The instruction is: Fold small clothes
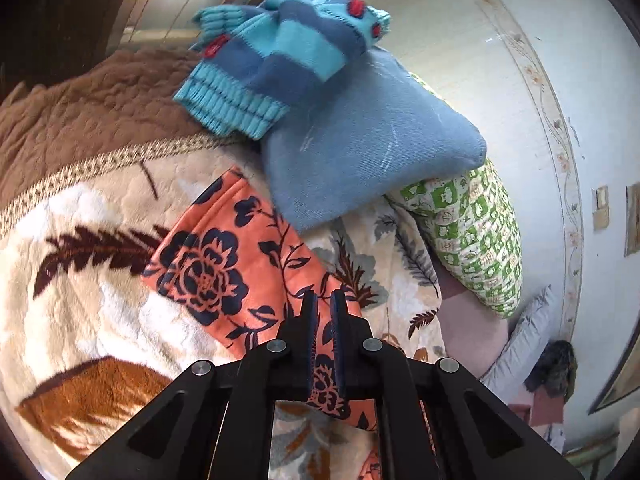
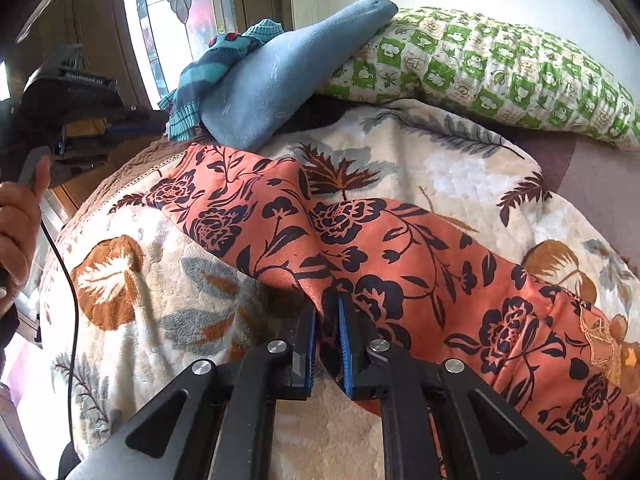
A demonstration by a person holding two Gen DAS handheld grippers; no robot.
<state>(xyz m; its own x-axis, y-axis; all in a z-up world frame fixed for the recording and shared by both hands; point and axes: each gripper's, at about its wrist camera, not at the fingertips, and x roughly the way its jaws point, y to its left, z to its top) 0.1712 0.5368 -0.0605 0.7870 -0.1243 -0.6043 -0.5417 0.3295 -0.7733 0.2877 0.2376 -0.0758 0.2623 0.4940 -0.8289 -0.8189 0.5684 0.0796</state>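
Observation:
An orange garment with dark blue flowers [image 2: 400, 248] lies stretched across the cream leaf-patterned blanket [image 2: 160, 320]. My right gripper [image 2: 329, 300] is shut on the garment's near edge, with cloth pinched between the blue pads. In the left wrist view the same orange garment [image 1: 224, 256] runs from the middle down under my left gripper [image 1: 324, 300], which is shut on a fold of it. A plain blue garment [image 1: 360, 148] and a blue striped knit piece [image 1: 272, 64] are piled at the far end of the bed.
A green-and-white patterned pillow [image 2: 500, 68] lies along the wall behind the pile. A brown quilt [image 1: 72, 112] covers the far left of the bed. A person's hand [image 2: 20, 232] holds the other gripper's handle with a black cable at the left.

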